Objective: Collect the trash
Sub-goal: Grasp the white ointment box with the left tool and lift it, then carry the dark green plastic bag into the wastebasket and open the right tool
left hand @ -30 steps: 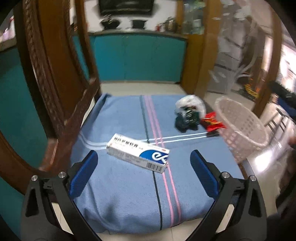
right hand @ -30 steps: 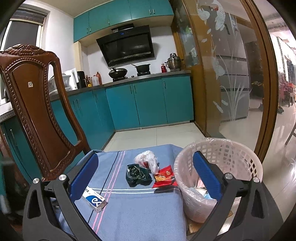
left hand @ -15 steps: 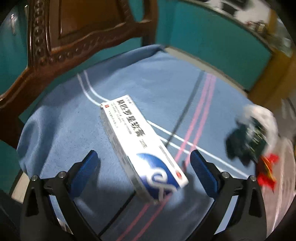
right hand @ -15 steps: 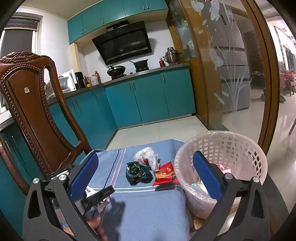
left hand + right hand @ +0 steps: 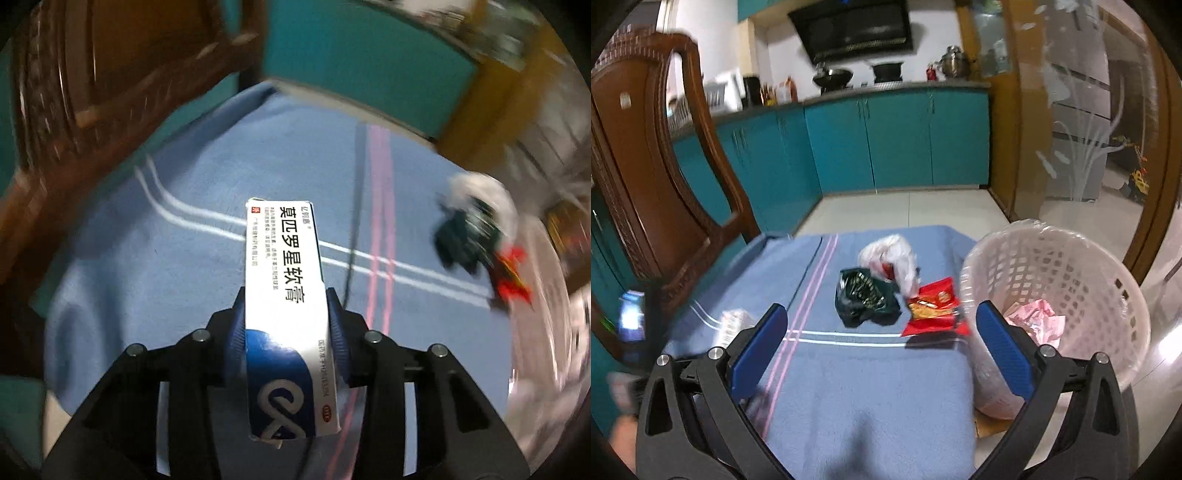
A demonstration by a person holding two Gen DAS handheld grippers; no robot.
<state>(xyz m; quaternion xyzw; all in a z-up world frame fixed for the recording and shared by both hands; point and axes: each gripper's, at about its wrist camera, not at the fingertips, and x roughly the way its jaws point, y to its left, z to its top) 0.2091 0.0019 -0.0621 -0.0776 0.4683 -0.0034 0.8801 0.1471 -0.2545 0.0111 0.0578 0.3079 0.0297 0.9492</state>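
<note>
Ointment box (image 5: 286, 295) is now clamped between your left gripper's (image 5: 287, 332) blue fingers (image 5: 338, 343); a second ago it lay flat on the blue striped blanket (image 5: 155, 266) with those fingers spread wide either side of it. You closed in, turned the gripper to line up with the box's long axis, and shut on its near half, so the printed end sticks out toward 12 o'clock. The blur around the box suggests you are already swinging it, though whether it has cleared the blanket I cannot tell.

That makes this piece of trash secured, and the step left for it is the carry to the pink laundry-style basket (image 5: 1071, 280), which in the right wrist view stands at the blanket's edge at about 3 o'clock, with crumpled pink paper (image 5: 1036, 319) already inside.

Your right gripper (image 5: 881, 349) hangs open and empty, fingers well apart, as it was a second ago. Ahead of it, toward 12 o'clock, lie the dark green bag (image 5: 866, 301), the white plastic bag (image 5: 892, 258) touching it behind, and the red snack wrapper (image 5: 932, 314) just beside the basket wall. Those three are still to be collected, so you are, I judge, near the middle of the job.

Hold the box firmly; it is thin card and may twist in the grip.
</note>
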